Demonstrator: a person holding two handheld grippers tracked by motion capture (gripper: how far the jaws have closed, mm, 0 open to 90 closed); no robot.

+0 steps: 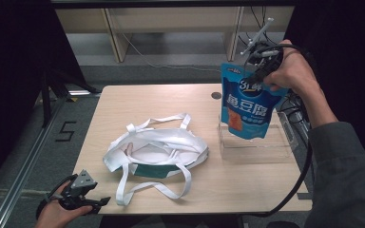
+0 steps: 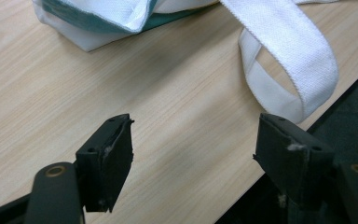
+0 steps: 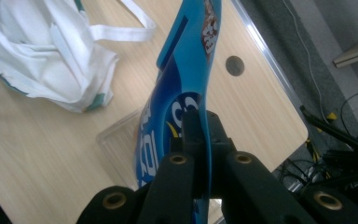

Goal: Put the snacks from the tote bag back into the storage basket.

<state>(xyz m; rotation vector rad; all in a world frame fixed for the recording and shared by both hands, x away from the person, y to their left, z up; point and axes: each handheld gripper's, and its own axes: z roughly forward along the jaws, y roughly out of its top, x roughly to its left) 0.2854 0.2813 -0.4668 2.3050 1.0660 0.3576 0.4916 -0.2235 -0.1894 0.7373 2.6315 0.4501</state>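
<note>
- The table [image 1: 171,99] carries a white tote bag [image 1: 157,154] at its middle and a clear tray [image 1: 275,147] on your right side.
- Your right gripper [image 1: 261,66] is clamped on the top edge of the blue snack pouch [image 1: 246,107]; the pouch hangs from the pads above the tray, its lower end inside the tray's outline.
- Your left gripper [image 2: 193,154] sits at the near left table edge, jaws apart, nothing between them; a bag strap [image 2: 298,70] lies just beyond its right pad.

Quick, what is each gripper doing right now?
Left gripper: open, holding nothing.
Right gripper: closed on the blue snack pouch.
</note>
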